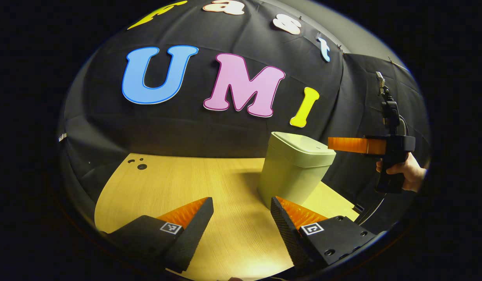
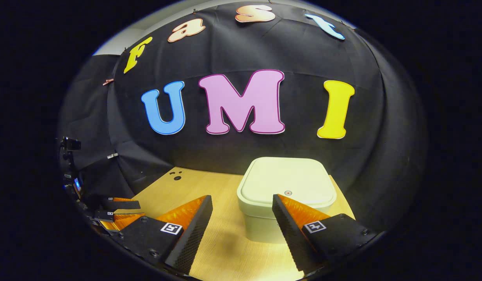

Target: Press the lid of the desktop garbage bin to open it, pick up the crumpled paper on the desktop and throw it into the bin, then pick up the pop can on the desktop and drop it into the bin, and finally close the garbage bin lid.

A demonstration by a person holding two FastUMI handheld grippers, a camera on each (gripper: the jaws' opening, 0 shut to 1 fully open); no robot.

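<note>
Left gripper (image 1: 242,210): fingers spread wide, nothing between them, held low over the table (image 1: 178,183). The bin (image 1: 293,171) stands ahead and to the right of this gripper, just beyond its right finger, with the lid (image 1: 303,144) down.

Right gripper (image 2: 242,208): fingers likewise spread apart and empty. Seen from the left gripper view, this gripper (image 1: 350,145) is level with the bin's top edge, its tips close beside the lid on the far right, and a hand (image 1: 404,171) grips its handle. In the right gripper view the bin (image 2: 264,226) sits directly ahead, slightly right of centre; the lid (image 2: 287,179) lies flat and closed (a small round mark (image 2: 288,192) shows near its front edge). The right finger overlaps the lid's front edge in that view; contact cannot be confirmed. The left gripper (image 2: 120,212) appears low at the far left.
</note>
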